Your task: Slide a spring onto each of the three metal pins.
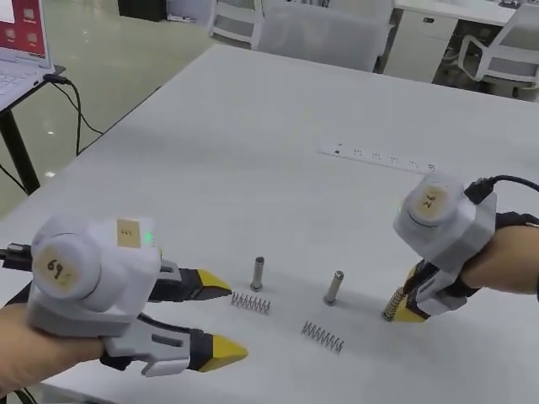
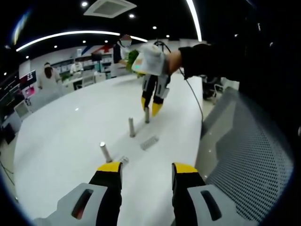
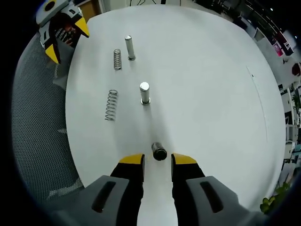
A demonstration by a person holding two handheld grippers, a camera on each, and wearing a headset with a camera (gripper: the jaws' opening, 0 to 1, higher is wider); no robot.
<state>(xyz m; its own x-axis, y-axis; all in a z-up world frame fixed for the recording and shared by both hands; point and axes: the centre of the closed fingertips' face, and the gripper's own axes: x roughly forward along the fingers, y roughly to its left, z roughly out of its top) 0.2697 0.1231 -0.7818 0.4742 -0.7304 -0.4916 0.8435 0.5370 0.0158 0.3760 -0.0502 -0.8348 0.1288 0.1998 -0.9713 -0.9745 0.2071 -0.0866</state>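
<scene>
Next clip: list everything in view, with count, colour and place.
table: 1, white, under everything
bare pins: 2, silver, upright near front edge
third pin: 1, silver, seemingly wearing a spring, rightmost
loose springs: 2, silver, flat before the bare pins
power strip: 1, white, far across table
laptop: 1, pale, far left
chairs: at least 2, white, beyond table
left hand-held gripper: 1, white, yellow tips, open, left of pins
right hand-held gripper: 1, same, open around third pin
</scene>
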